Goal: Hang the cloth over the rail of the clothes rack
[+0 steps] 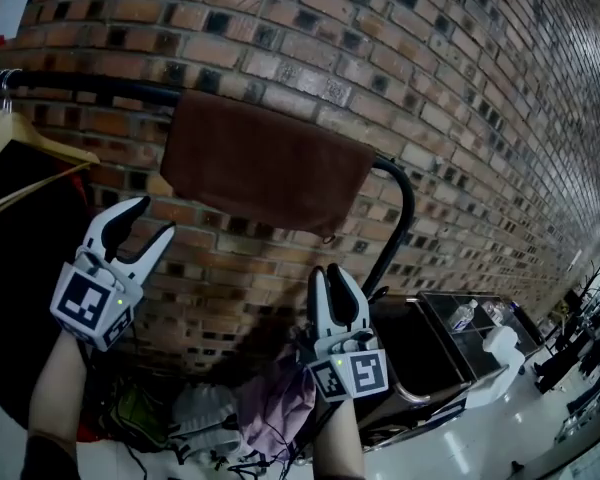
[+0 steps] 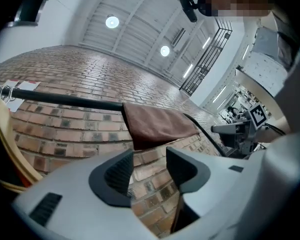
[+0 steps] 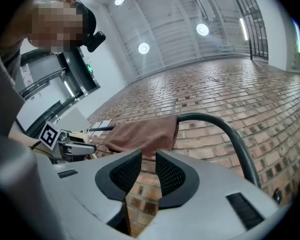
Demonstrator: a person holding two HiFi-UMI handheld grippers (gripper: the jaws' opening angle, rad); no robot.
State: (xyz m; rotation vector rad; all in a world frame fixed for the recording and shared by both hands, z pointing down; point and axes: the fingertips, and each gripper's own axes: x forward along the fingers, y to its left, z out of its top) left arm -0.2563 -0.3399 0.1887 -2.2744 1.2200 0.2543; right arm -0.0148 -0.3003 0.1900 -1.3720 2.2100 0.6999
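Note:
A brown cloth (image 1: 265, 163) hangs draped over the black rail (image 1: 90, 86) of the clothes rack, in front of a brick wall. Neither gripper touches it. My left gripper (image 1: 150, 220) is below the cloth's left end, its jaws wide apart with nothing between them. My right gripper (image 1: 329, 276) is under the cloth's right end, its jaws a narrow gap apart and empty. In the left gripper view the cloth (image 2: 157, 124) shows on the rail (image 2: 65, 100) beyond the open gripper (image 2: 149, 171). The right gripper view shows the cloth (image 3: 140, 134) beside the rail's bend (image 3: 215, 121), beyond that gripper (image 3: 148, 166).
Wooden hangers (image 1: 20, 133) hang on the rail at far left. A heap of clothes (image 1: 270, 408) lies on the floor below the rack. A black cart (image 1: 430, 353) with a bottle (image 1: 462, 315) stands at lower right. The brick wall (image 1: 460, 118) is close behind the rack.

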